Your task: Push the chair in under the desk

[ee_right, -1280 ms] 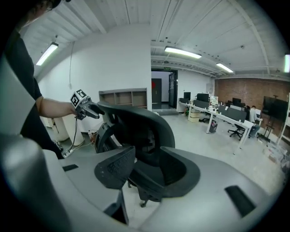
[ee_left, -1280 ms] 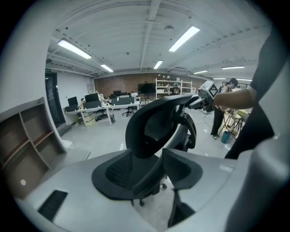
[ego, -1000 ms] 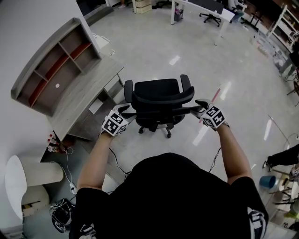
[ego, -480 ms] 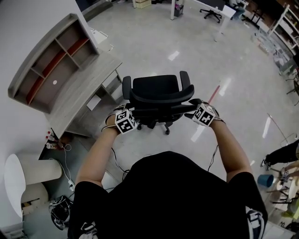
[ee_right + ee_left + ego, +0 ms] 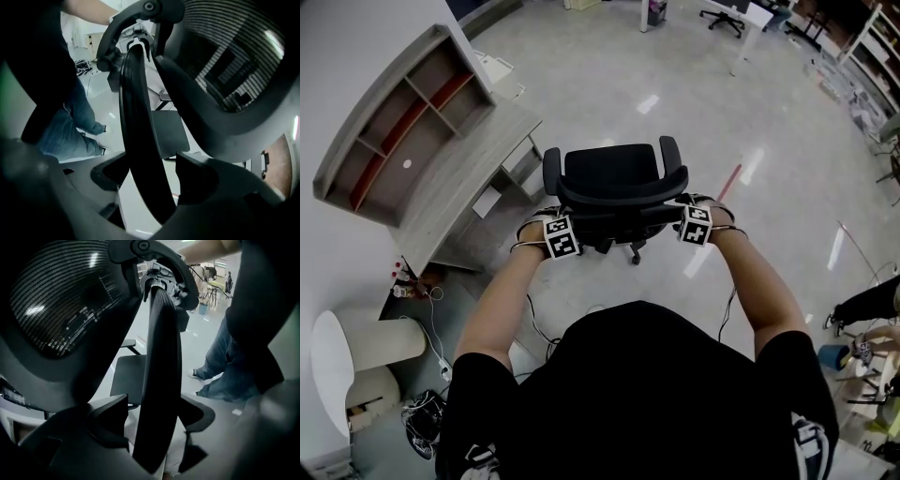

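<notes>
The left claw (image 5: 565, 226) and right claw (image 5: 683, 217) are open around the two sides of the chair (image 5: 614, 171) back. The chair is out on the floor (image 5: 694, 103). The desk (image 5: 461, 180) is left of both claws. Push evenly and steer left.

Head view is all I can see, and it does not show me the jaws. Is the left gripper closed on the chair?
Observer: No. The left gripper has its jaws apart, and a dark curved bar of the back of the chair stands between them.
Operator: And the right one?
Observer: The right gripper is also open around a bar of the chair's back. Pale floor shows between that bar and one jaw.
</notes>
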`<state>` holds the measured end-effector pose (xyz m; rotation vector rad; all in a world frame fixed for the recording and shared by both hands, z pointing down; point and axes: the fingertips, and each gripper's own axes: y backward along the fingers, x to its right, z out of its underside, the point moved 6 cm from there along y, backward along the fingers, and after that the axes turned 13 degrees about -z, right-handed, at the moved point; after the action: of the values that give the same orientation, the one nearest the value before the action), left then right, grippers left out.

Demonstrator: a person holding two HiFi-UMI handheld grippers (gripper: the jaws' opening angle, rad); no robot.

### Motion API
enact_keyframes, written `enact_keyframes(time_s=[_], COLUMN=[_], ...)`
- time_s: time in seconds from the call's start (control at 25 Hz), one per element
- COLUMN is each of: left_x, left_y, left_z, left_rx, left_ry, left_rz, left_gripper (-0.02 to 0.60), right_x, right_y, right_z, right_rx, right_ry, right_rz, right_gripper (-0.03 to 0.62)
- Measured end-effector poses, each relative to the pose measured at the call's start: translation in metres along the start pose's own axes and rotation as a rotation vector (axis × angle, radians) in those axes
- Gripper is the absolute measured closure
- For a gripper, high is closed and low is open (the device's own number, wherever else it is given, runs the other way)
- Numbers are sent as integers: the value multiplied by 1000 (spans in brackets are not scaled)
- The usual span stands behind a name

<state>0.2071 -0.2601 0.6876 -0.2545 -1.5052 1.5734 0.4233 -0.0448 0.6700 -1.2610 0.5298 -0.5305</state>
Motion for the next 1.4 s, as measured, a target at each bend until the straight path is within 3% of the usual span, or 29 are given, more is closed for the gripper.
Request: enact_keyframes(time_s=[0.24, 0.36, 0.6, 0.76, 1.4], left_x=[3, 2, 7, 10, 22], left_y=[-14, -14, -14, -13, -6], left_z=[-1, -2, -3, 0, -1], left_rx=[-39, -44, -42, -51, -64], left_ry=[-15, -23, -94, -107, -54], left_rz=[11, 17, -23, -6, 21], left_gripper=[267, 272, 351, 374, 387], right_x=[0, 3, 1, -1, -5], right_y=[-25, -25, -27, -28, -23], right_z=[5, 6, 10, 9, 9], right_rx=[-110, -119, -126, -133, -118], right_ry=[75, 92, 126, 148, 202], right_rz=[-26, -7, 18, 29, 98], right_gripper=[295, 350, 398, 419, 444])
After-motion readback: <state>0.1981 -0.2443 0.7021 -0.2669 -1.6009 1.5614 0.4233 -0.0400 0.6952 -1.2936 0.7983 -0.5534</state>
